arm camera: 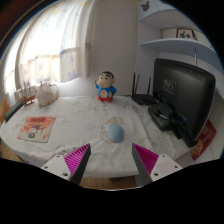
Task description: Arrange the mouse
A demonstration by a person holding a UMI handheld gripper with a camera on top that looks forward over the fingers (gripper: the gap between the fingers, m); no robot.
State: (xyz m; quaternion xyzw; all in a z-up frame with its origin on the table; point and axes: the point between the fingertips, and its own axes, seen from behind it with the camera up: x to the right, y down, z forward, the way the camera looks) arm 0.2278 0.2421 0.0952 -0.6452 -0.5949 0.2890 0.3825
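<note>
A small light-blue mouse (115,131) lies on a white cloth-covered table (90,115), a little beyond my fingers and about midway between them. My gripper (112,157) is open, its two magenta pads (78,157) spread wide apart near the table's front edge, with nothing between them. A grey rectangular mat (112,153) lies on the table between the fingers, just in front of the mouse.
A blue and red cartoon figurine (105,87) stands at the back of the table. A black monitor (184,92) stands to the right, with a black router (144,97) beside it. A magazine (37,127) lies to the left. A white bag-like object (46,94) sits at the far left.
</note>
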